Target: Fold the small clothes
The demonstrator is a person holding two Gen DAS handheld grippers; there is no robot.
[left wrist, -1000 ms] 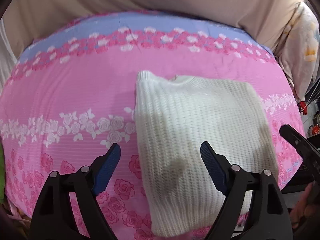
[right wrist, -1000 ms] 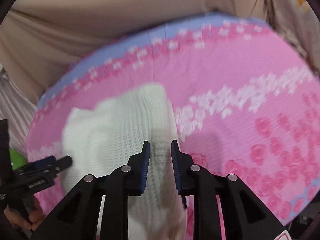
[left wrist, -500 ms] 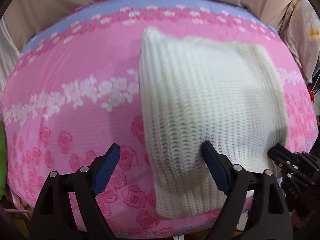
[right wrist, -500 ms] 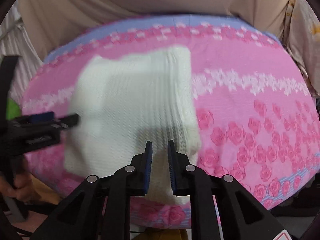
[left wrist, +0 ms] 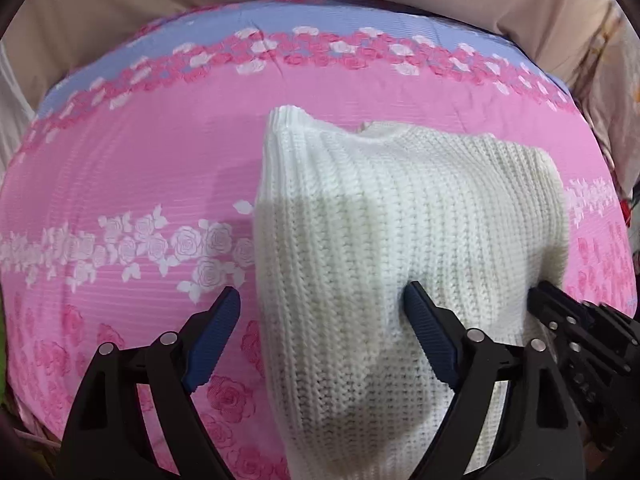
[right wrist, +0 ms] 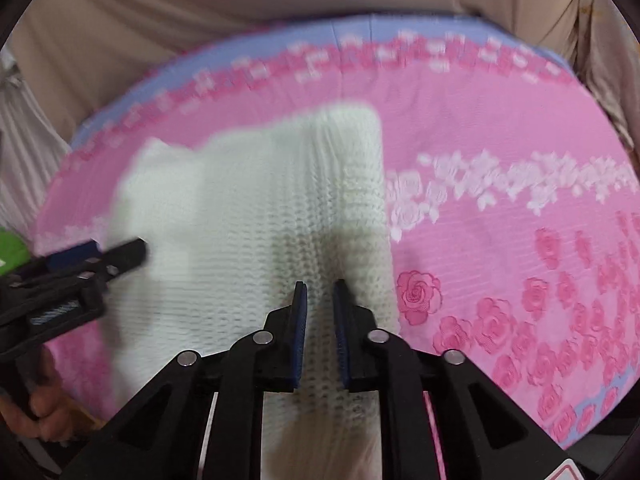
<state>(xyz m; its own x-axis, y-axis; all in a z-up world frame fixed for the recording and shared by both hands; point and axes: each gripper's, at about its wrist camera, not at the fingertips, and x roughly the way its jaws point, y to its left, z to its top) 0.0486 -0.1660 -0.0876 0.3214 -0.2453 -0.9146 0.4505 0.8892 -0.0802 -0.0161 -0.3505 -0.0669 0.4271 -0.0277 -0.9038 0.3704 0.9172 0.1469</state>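
White knit sweater point(left wrist: 400, 248) lies folded into a rough rectangle on the pink rose-print sheet point(left wrist: 120, 184), near its front edge, neckline pointing away. The left hand-held gripper point(left wrist: 322, 334) hangs spread wide over the near left corner; one finger is over the sheet, the other over the knit, and nothing is caught between them. The right hand-held gripper point(right wrist: 320, 320) shows a narrow gap, with the sweater's near right edge running up between its pads; whether it truly pinches the fabric or only hovers over it, I cannot tell, and the view is blurred.

Now the cloth itself: chunky, soft, floppy, several layers thick by the look of it. It should weigh little but sag from any single hold and let loose layers slide apart. My call: take it at the two near corners, bite through all the layers together, and lift evenly. The ribbed edge looks like the firmest place to grip. Open loops could snag on a fingertip, so go in flat.
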